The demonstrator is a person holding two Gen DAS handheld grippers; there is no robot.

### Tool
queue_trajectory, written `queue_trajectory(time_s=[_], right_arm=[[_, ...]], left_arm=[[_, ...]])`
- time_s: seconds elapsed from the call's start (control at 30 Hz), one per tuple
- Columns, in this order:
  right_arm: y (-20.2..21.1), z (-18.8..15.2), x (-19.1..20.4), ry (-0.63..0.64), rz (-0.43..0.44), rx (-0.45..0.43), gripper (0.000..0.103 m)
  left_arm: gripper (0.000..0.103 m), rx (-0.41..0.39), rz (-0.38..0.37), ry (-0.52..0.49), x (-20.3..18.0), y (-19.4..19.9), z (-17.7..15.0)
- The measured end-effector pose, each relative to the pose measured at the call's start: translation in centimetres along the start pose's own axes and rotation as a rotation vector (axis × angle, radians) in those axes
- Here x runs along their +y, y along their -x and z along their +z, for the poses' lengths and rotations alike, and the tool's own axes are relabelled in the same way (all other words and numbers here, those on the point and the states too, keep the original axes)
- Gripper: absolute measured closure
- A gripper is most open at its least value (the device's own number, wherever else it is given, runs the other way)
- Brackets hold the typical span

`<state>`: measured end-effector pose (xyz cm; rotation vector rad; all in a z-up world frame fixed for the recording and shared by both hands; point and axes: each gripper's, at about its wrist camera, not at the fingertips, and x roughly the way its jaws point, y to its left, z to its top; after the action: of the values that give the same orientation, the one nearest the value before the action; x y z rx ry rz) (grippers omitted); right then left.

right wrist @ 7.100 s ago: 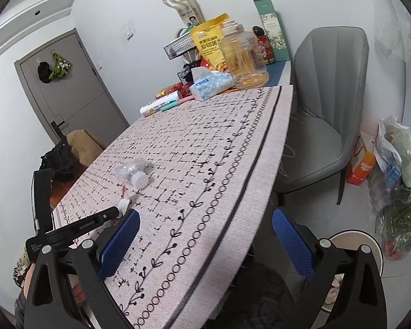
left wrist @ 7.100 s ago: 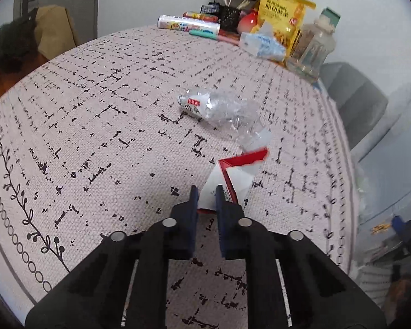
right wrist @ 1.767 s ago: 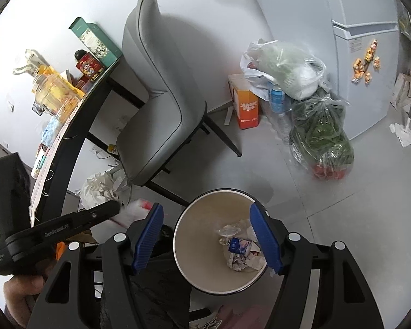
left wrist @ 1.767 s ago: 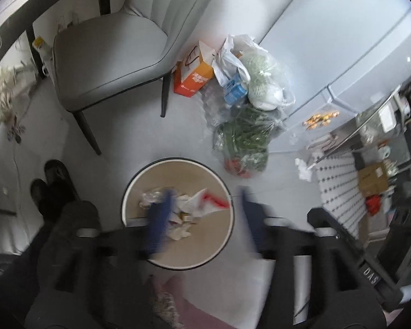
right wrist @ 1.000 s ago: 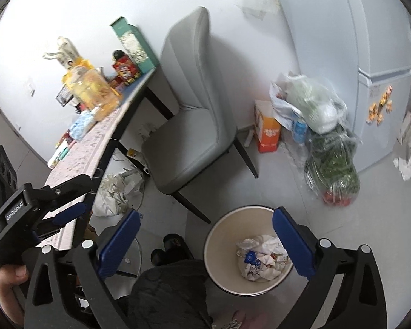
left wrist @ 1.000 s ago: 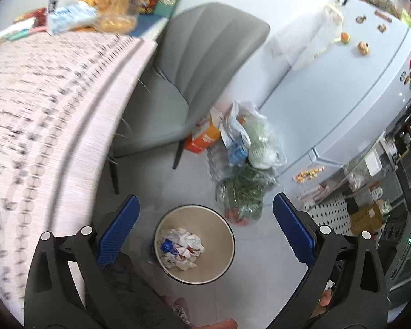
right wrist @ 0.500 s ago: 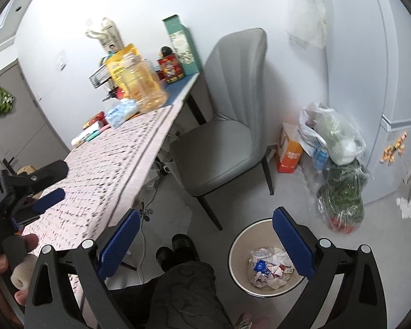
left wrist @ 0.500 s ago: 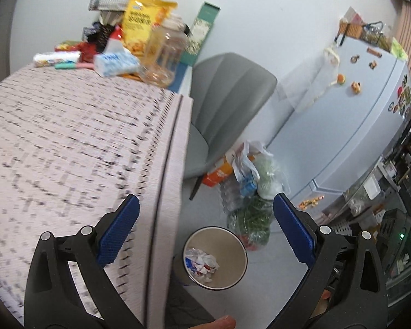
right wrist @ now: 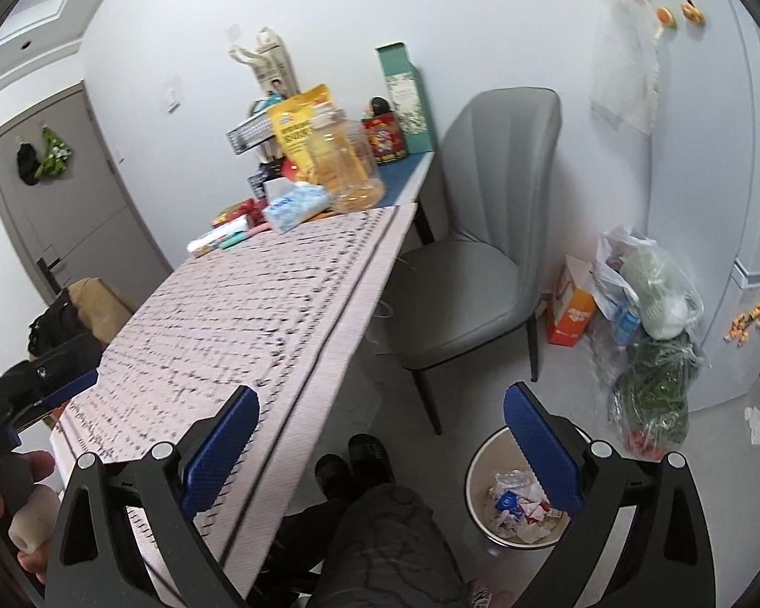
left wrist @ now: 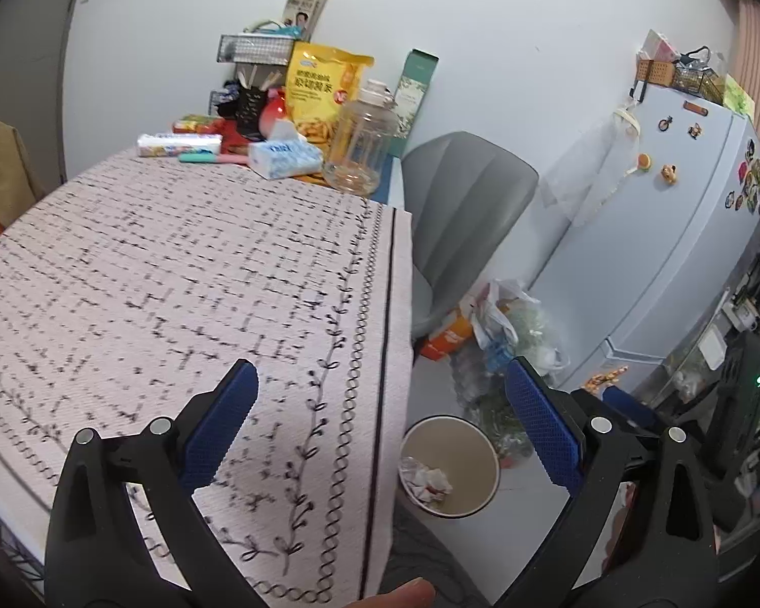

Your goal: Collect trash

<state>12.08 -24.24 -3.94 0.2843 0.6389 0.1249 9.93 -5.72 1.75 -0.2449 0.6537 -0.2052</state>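
A round beige trash bin (left wrist: 473, 461) stands on the floor beside the table, with crumpled wrappers (left wrist: 425, 479) in it; it also shows in the right wrist view (right wrist: 486, 476), where the trash (right wrist: 517, 506) lies inside. My left gripper (left wrist: 380, 420) is open and empty above the table's near right edge. My right gripper (right wrist: 380, 441) is open and empty, held over the table edge and the floor. The left gripper's body also shows at the far left of the right wrist view (right wrist: 50, 380). No loose trash shows on the patterned tablecloth (left wrist: 177, 263).
A grey chair (right wrist: 476, 253) stands past the table's end. Snack bags, a clear jar (left wrist: 362, 147), a tissue pack (left wrist: 283, 157) and boxes crowd the table's far end. Plastic bags (right wrist: 648, 314) and an orange box (right wrist: 570, 316) lie by the fridge (left wrist: 674, 233). My legs are under the table.
Both grippers have swung up from above the bin to face the table. The red-and-white wrapper the left gripper held earlier now lies in the bin. Both stay open.
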Motion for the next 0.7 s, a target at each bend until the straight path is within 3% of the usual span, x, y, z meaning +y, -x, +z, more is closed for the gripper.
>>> queue_trajectory(time_s=[0.27,0.7], right_arm=[[1.7,-0.4,1.5,-0.006,-0.013,-0.002,0.008],[3.7,-2.5,2.9,0.029,-0.007,-0.029,0.008]], left_arm=[[0.006,-0.015,0.063,-0.016,0.7,3.2,-1.0],[0.006,-0.122,0.135,-0.013,1.8,7.5,-2.0]])
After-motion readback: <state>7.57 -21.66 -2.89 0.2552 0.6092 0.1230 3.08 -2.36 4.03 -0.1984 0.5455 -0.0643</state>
